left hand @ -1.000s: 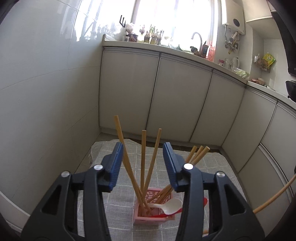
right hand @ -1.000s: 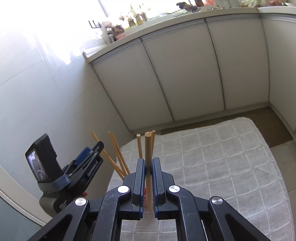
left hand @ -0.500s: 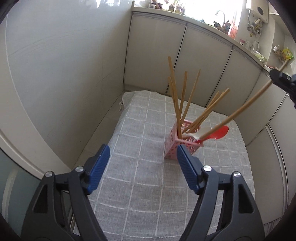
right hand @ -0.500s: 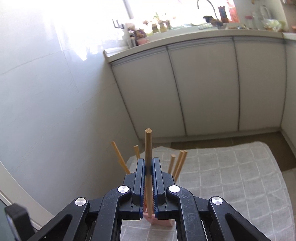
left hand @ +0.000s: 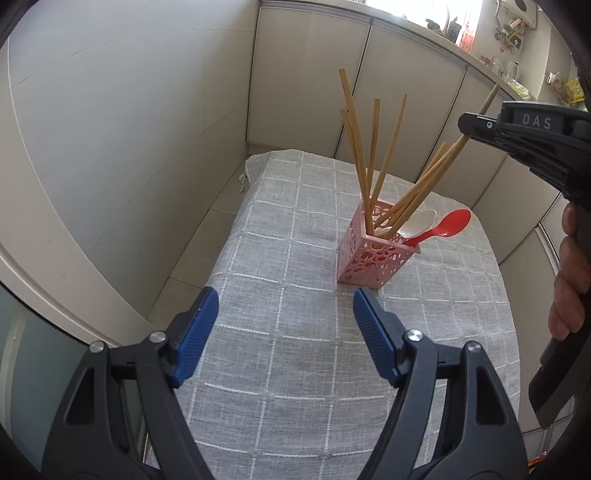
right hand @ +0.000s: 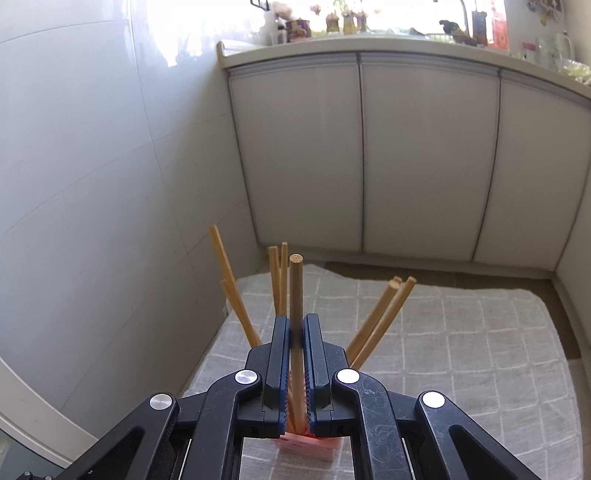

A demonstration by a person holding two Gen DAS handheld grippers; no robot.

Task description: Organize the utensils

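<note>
A pink perforated holder [left hand: 373, 254] stands on a grey checked cloth [left hand: 288, 258]. It holds several wooden chopsticks [left hand: 356, 147], a white spoon [left hand: 419, 223] and a red spoon [left hand: 448, 225]. My left gripper [left hand: 284, 332] is open and empty, above the cloth in front of the holder. My right gripper [right hand: 295, 332] is shut on a wooden chopstick [right hand: 295, 288] whose lower end reaches down into the holder [right hand: 314, 445]. In the left wrist view the right gripper [left hand: 517, 136] holds that chopstick [left hand: 436, 173] slanted above the holder.
White cabinet doors [right hand: 424, 158] run behind the cloth-covered surface and a pale tiled wall [left hand: 129, 129] stands on the left. A countertop with bottles and a tap [right hand: 369, 33] lies above the cabinets. A hand [left hand: 569, 280] grips the right tool.
My left gripper has pulled back and up from the holder and opened wider. My right gripper has brought its chopstick over the holder, lower end into it.
</note>
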